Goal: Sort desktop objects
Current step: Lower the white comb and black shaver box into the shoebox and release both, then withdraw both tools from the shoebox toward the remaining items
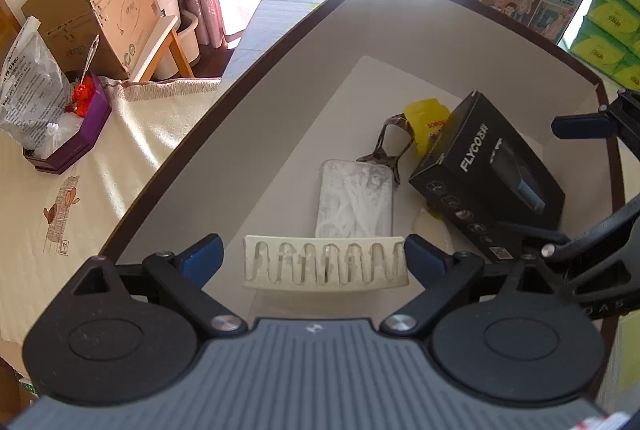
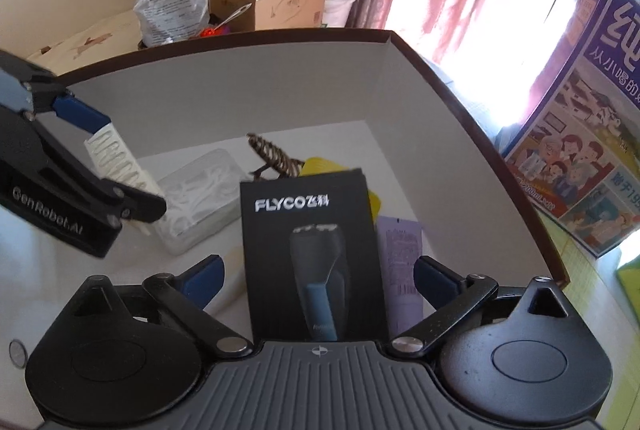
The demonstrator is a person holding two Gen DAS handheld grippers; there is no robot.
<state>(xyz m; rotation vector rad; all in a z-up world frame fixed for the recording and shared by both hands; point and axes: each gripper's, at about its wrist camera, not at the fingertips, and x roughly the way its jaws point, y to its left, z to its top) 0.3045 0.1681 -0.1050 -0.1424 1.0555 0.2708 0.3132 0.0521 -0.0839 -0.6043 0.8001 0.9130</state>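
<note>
Left gripper [image 1: 312,258] spread wide, white slotted comb [image 1: 326,266] between jaws, gap showing on one side; I judge no squeeze on it. Right gripper [image 2: 316,274] equally wide, straddling black shaver box [image 2: 308,230], pads clear on both sides. Both items inside white bin [image 2: 240,90], sorting destination I take it. Beyond: clear case [image 1: 356,190], hair clip [image 1: 386,146], yellow item [image 1: 420,114] against far wall.

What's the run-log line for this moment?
left gripper: open, white slotted plastic piece between jaws | right gripper: open, black cardboard shaver box between jaws | both over grey storage box
</note>
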